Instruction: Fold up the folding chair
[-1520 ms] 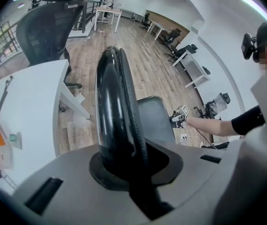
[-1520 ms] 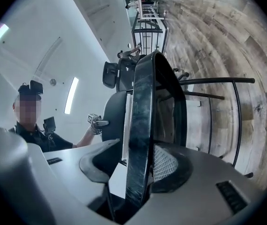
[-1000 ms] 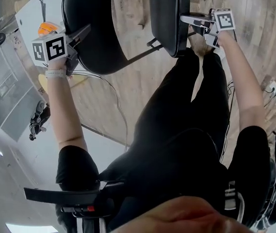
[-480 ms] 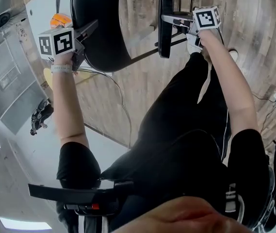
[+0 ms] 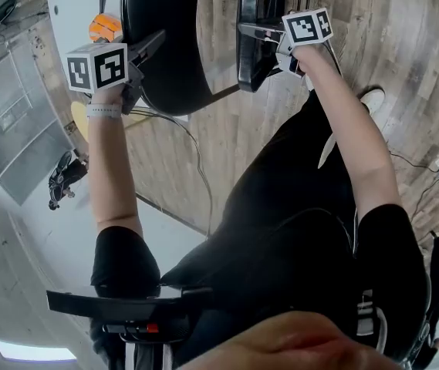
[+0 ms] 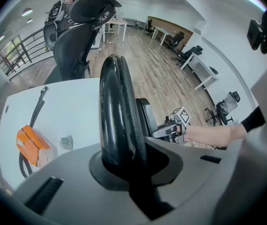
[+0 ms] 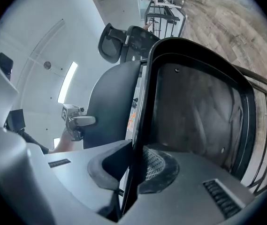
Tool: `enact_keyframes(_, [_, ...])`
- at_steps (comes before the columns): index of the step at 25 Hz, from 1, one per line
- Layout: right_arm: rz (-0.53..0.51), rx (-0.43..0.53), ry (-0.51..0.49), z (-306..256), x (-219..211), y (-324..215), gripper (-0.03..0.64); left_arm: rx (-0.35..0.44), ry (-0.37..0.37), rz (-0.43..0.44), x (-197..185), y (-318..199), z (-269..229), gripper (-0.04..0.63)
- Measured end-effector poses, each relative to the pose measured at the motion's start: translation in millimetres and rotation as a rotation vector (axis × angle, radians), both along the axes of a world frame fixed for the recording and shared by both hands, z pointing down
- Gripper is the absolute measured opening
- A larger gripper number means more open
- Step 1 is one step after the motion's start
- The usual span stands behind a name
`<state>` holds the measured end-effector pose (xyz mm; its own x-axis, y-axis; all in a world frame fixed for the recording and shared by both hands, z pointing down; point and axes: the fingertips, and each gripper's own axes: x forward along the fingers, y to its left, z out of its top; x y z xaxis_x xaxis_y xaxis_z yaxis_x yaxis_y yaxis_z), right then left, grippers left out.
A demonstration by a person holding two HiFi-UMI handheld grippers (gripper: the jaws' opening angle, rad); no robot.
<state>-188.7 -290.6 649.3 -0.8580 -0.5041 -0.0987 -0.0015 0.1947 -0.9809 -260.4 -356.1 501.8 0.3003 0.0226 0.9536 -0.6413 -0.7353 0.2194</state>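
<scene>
The black folding chair stands on the wood floor in front of me. Its rounded backrest (image 5: 165, 45) is clamped at the rim by my left gripper (image 5: 148, 46), which is shut on it. In the left gripper view the backrest's rim (image 6: 119, 111) runs up between the jaws of the left gripper (image 6: 124, 165). My right gripper (image 5: 256, 31) is shut on the edge of the seat (image 5: 259, 10), which stands nearly upright. The right gripper view shows the seat's underside (image 7: 199, 107), with its thin edge between the jaws of the right gripper (image 7: 132, 172). The backrest (image 7: 110, 107) is just behind it.
A white table (image 5: 72, 14) with an orange object (image 5: 105, 28) stands left of the chair. A cable (image 5: 192, 149) trails over the floor. My legs and a white shoe (image 5: 373, 99) are close to the chair's right. An office chair (image 6: 77, 46) stands behind the table.
My right gripper has carried the seat leftward, narrowing the gap to the backrest. The left gripper has shifted slightly up and right with the backrest.
</scene>
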Motion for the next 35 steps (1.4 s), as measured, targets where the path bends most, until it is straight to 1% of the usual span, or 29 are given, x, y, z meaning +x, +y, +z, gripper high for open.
enact_keyframes(2, [0.004, -0.014, -0.003, -3, -10, -8, 0.035, 0.005, -0.003, -0.009, -5, -4, -4, 0.055])
enact_keyframes(8, [-0.005, -0.047, 0.042, -8, -37, -25, 0.035, 0.017, -0.013, -0.008, -13, -8, -12, 0.055])
enact_keyframes(15, [-0.017, -0.075, 0.068, 1, -60, -40, 0.035, 0.035, -0.030, -0.009, -15, -8, -8, 0.055])
enact_keyframes(20, [-0.001, -0.085, 0.061, -10, -69, -50, 0.035, 0.031, -0.024, -0.018, -27, -19, -18, 0.055])
enact_keyframes(24, [-0.009, -0.073, 0.095, -9, -78, -55, 0.035, 0.024, -0.025, -0.042, -38, -26, -16, 0.057])
enact_keyframes(29, [-0.002, -0.089, 0.116, -2, -83, -60, 0.035, 0.005, -0.015, -0.053, -44, -33, -9, 0.055])
enact_keyframes(32, [-0.001, -0.088, 0.100, -3, -83, -61, 0.035, 0.010, -0.010, -0.049, -45, -33, -9, 0.057])
enact_keyframes(35, [-0.003, -0.069, 0.117, -3, -84, -60, 0.038, 0.031, -0.011, -0.040, -46, -34, -10, 0.069])
